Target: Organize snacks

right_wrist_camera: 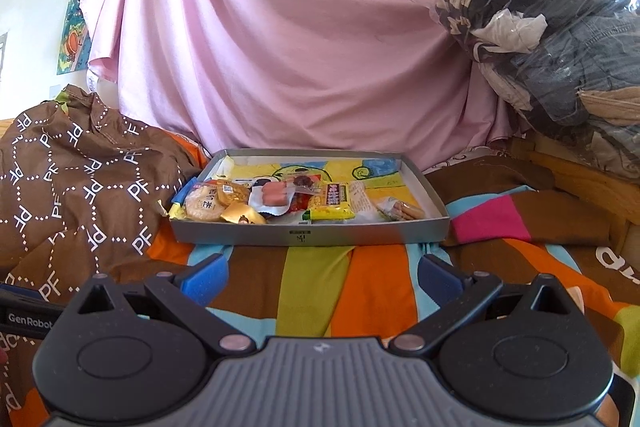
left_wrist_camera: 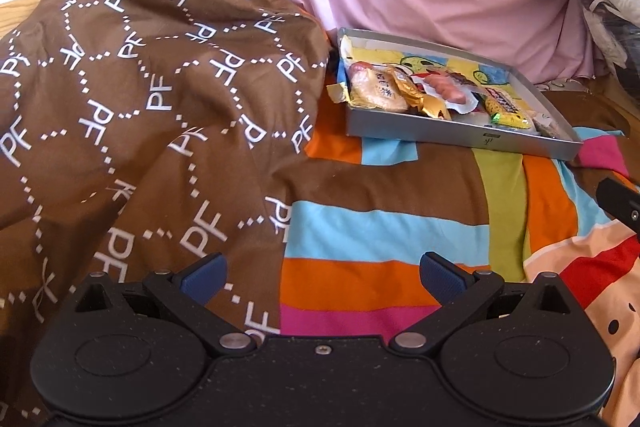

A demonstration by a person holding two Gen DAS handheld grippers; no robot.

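A shallow grey box (right_wrist_camera: 360,233) (left_wrist_camera: 448,137) lies on the striped bedspread and holds several wrapped snacks: a round rice cracker (right_wrist_camera: 205,206) (left_wrist_camera: 376,91), a gold packet (right_wrist_camera: 242,217), a pink sausage pack (right_wrist_camera: 274,195) (left_wrist_camera: 446,87), a yellow bar (right_wrist_camera: 334,205) (left_wrist_camera: 506,107) and a clear pack of biscuit sticks (right_wrist_camera: 402,211). A yellow-and-blue wrapper (right_wrist_camera: 182,203) hangs over the box's left edge. My right gripper (right_wrist_camera: 322,277) stands open just in front of the box, holding nothing. My left gripper (left_wrist_camera: 322,277) is open too, lower left of the box, over the bedspread.
A brown "PF" patterned cloth (left_wrist_camera: 132,99) (right_wrist_camera: 76,183) is heaped left of the box. Pink fabric (right_wrist_camera: 288,39) drapes behind it. A plastic bag of clothes (right_wrist_camera: 560,39) sits at the right on a wooden frame (right_wrist_camera: 580,179). The other gripper's body (right_wrist_camera: 24,315) shows at the left edge.
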